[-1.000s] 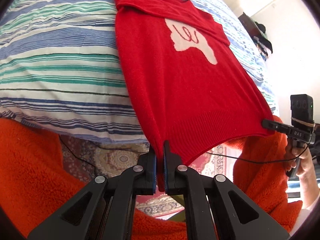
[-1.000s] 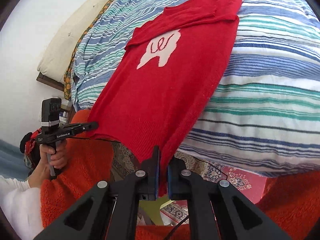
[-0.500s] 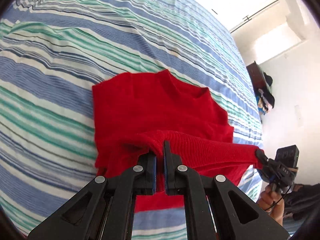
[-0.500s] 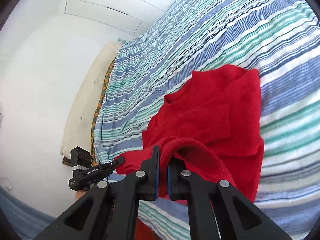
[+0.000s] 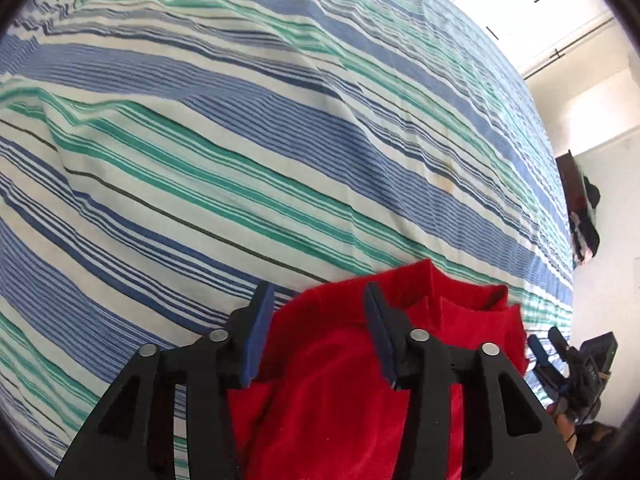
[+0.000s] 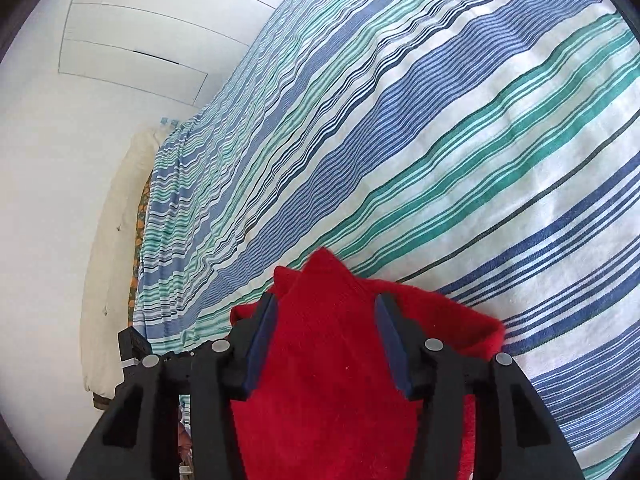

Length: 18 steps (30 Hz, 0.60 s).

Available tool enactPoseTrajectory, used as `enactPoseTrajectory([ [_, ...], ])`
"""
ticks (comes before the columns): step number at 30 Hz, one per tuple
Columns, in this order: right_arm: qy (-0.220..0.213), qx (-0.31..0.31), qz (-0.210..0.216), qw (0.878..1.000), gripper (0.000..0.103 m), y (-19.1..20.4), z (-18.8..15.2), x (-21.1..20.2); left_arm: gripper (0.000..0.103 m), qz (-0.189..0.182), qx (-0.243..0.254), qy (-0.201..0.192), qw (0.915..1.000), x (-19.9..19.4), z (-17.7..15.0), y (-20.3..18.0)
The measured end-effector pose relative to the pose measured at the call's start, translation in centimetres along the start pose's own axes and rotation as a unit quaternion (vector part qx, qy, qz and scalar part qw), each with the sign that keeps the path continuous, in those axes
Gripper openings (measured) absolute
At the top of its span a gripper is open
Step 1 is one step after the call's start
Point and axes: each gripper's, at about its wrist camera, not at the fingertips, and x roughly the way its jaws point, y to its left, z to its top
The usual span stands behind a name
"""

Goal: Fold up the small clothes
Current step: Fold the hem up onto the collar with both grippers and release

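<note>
A red knit sweater (image 5: 344, 380) lies folded over on itself on the striped bed cover (image 5: 240, 140). My left gripper (image 5: 318, 300) is open, its jaws wide apart just above the sweater's folded left part. In the right wrist view the sweater (image 6: 328, 360) fills the space under my right gripper (image 6: 326, 304), which is open too and holds nothing. The right gripper also shows at the lower right of the left wrist view (image 5: 560, 356). The lower part of the sweater is hidden behind the gripper bodies.
The blue, green and white striped cover (image 6: 440, 140) spreads far beyond the sweater. A cream pillow (image 6: 112, 240) stands along the white wall at the bed's far side. Dark clothes (image 5: 584, 224) hang by a wall at the right.
Both grippers carried the sweater's hem up from the bed edge and over its upper part, then opened and let it go. The sweater now lies doubled over.
</note>
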Motion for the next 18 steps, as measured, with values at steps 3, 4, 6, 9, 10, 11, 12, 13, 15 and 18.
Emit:
enactPoseTrajectory([
  [3, -0.009, -0.07, -0.003, 0.997, 0.052, 2.5, -0.4, -1.8, 0.061, 0.017, 0.037, -0.043, 0.9983, -3.3, -1.7, 0.2],
  [4, -0.006, -0.104, -0.007, 0.995, 0.052, 3.7, -1.0, -2.3, 0.061, 0.006, 0.051, -0.054, 0.9972, -4.4, -3.1, 0.1],
  [6, 0.007, -0.18, -0.004, 0.984, 0.052, 6.2, -3.4, -3.1, 0.061, -0.029, 0.091, -0.065, 0.9933, -5.8, -6.1, -0.5],
  [9, 0.048, -0.279, -0.003, 0.959, 0.052, 8.3, -8.5, -2.5, 0.062, -0.052, 0.148, -0.033, 0.987, -5.0, -11.5, -1.5],
  [10, 0.068, -0.294, -0.009, 0.953, 0.051, 8.0, -10.1, -1.9, 0.062, -0.036, 0.16, -0.013, 0.9864, -3.8, -13.0, -1.4],
  [11, 0.082, -0.305, -0.03, 0.948, 0.051, 7.1, -11.5, -1.4, 0.06, -0.008, 0.164, 0.008, 0.9863, -2.3, -14.1, -0.9],
  [12, 0.09, -0.317, -0.064, 0.942, 0.051, 5.8, -12.7, -0.9, 0.049, 0.012, 0.161, 0.023, 0.9865, -1.1, -15.0, 0.1],
  [13, 0.097, -0.324, -0.108, 0.935, 0.046, 4.0, -13.6, -0.5, 0.043, 0.012, 0.159, 0.024, 0.9869, -0.8, -15.6, 1.1],
  [15, 0.095, -0.316, -0.146, 0.933, 0.028, 0.7, -14.2, -1.0, 0.039, 0.007, 0.148, 0.012, 0.9888, -2.2, -15.8, 2.0],
  [18, 0.068, -0.287, -0.149, 0.944, 0.027, 0.1, -14.2, -4.5, 0.061, -0.005, 0.123, -0.009, 0.9924, -5.5, -15.4, 2.4],
])
